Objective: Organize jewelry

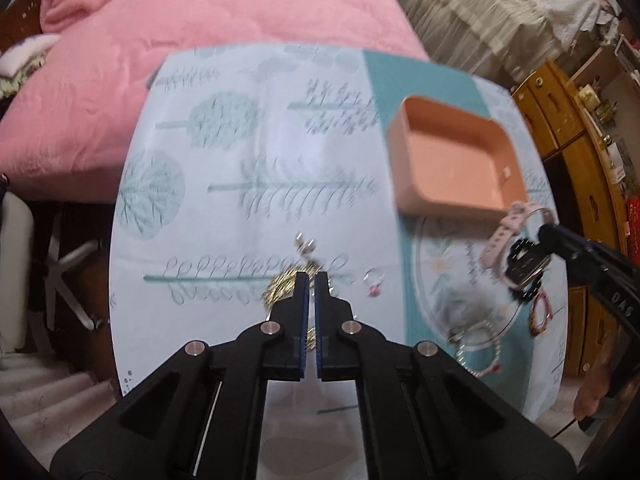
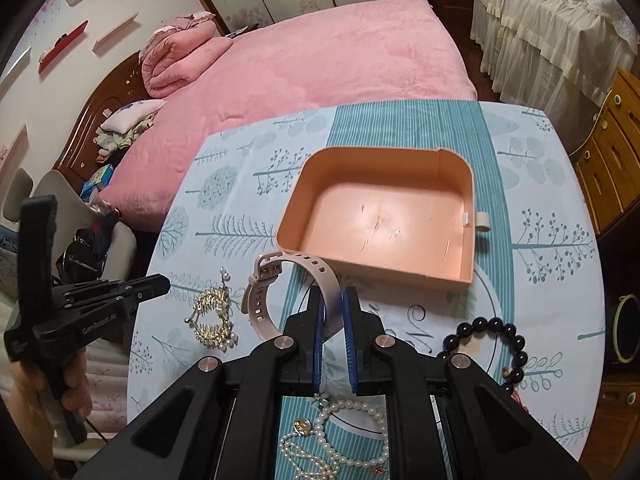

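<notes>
Currently right gripper (image 2: pixel 331 300) is clamped on the strap of a pink-strapped watch (image 2: pixel 280 300), held above the tablecloth (image 2: pixel 540 200), just short of the near wall of the peach tray (image 2: pixel 400 204). Seen from the left wrist camera, the watch (image 1: pixel 516 248) hangs from the right gripper's (image 1: pixel 538 236) tip, beside the tray's (image 1: pixel 452 160) near corner.

Left gripper (image 1: pixel 311 280) has its jaws nearly together, nothing visibly between them, tips over the gold brooch (image 1: pixel 284 286). A small ring (image 1: pixel 374 280) lies just right of it.

Black bead bracelet (image 2: pixel 500 344) and pearl necklace (image 2: pixel 340 432) lie on the cloth near the right gripper. Pink bed (image 2: pixel 320 52) behind the table.
</notes>
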Tool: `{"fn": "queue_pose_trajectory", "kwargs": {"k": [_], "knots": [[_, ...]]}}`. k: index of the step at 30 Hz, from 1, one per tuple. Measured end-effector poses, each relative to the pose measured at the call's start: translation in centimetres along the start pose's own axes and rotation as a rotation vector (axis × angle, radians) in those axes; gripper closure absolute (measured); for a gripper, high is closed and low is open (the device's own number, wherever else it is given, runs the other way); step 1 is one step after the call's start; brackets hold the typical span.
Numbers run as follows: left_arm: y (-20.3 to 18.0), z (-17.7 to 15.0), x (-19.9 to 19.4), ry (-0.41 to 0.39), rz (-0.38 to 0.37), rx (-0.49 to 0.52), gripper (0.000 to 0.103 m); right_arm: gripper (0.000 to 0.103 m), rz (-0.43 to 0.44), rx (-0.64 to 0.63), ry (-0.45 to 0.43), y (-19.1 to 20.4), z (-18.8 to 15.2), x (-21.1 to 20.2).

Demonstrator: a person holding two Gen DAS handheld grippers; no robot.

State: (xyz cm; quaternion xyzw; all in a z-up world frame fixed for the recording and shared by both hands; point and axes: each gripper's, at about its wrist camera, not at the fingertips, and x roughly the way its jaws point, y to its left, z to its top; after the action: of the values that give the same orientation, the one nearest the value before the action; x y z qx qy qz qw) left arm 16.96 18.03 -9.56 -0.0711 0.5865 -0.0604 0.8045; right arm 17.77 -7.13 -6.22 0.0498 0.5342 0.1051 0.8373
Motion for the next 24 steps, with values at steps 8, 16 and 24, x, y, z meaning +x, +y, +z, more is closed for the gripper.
{"fn": "queue_pose_trajectory", "kwargs": {"k": [8,16,24], "knots": [[2.9,-1.9,2.9,0.084,-0.009,-0.069,0.064,0.093,-0.001,0.001,0.049,0.2,-1.5,2.2],[2.5,-3.0,4.3,0.105,-0.015,-0.1,0.064,0.093,-0.002,0.01,0.069,-0.4,-2.1,3.2],[-1.3,-1.9,5.7,0.103,-0.009,-0.074,0.064,0.093,-0.005,0.029,0.086,-0.9,-2.6,3.9]]}}
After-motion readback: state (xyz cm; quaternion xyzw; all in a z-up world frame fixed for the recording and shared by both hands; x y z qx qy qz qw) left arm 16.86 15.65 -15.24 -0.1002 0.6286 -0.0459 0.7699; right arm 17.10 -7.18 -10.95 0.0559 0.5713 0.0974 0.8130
